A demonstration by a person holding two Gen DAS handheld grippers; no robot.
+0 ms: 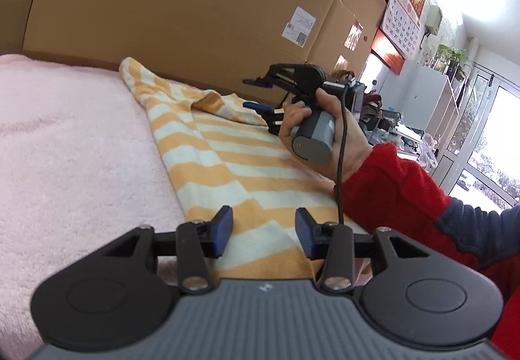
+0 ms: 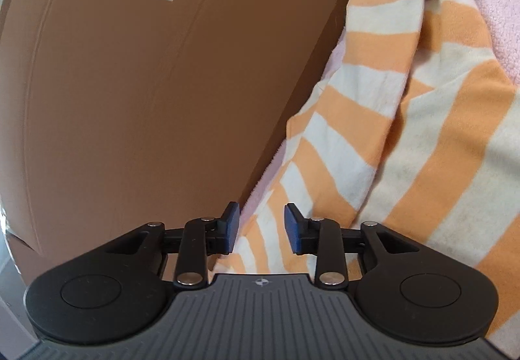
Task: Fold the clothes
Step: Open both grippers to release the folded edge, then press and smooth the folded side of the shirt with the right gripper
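We found the orange-and-white striped garment [image 1: 227, 165] spread flat on the pink fleece blanket [image 1: 71, 158], running along the blanket's far edge where the tall cardboard boxes [image 1: 195, 9] stood just behind it. One sleeve lay doubled back over the body near that edge. Our left gripper [image 1: 264, 231] hung over the garment's near hem with its blue pads apart and nothing pinched between them. Our right gripper [image 2: 262, 228], held by a hand [image 1: 325, 132] in a red sleeve [image 1: 396, 184], sat low over the folded sleeve, its pads likewise apart and gripping no cloth.
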